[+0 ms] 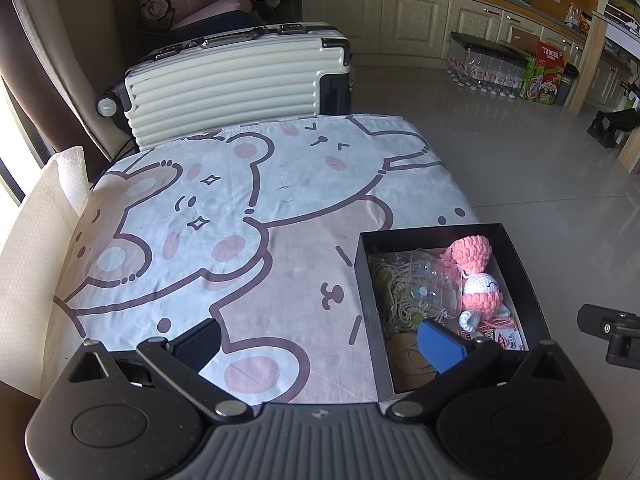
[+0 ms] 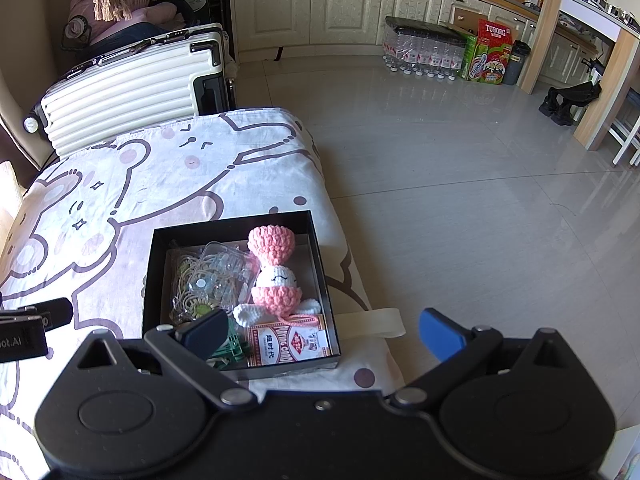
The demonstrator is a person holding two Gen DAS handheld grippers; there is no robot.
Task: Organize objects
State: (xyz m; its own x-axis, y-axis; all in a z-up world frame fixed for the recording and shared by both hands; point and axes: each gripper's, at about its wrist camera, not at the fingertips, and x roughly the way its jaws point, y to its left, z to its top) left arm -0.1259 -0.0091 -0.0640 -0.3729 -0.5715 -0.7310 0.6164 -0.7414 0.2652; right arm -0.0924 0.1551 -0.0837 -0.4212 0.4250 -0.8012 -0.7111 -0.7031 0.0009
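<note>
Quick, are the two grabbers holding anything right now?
Left gripper: open, holding nothing.
Right gripper: open, holding nothing.

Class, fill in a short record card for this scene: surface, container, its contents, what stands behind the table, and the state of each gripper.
surface: table with cartoon bear cloth
container: black box, open, at the table's right near corner
contents: pink and white crochet doll, clear plastic case, coiled cord, red card pack, green clips
behind table: white suitcase lying on its side
left gripper: open, empty
right gripper: open, empty
</note>
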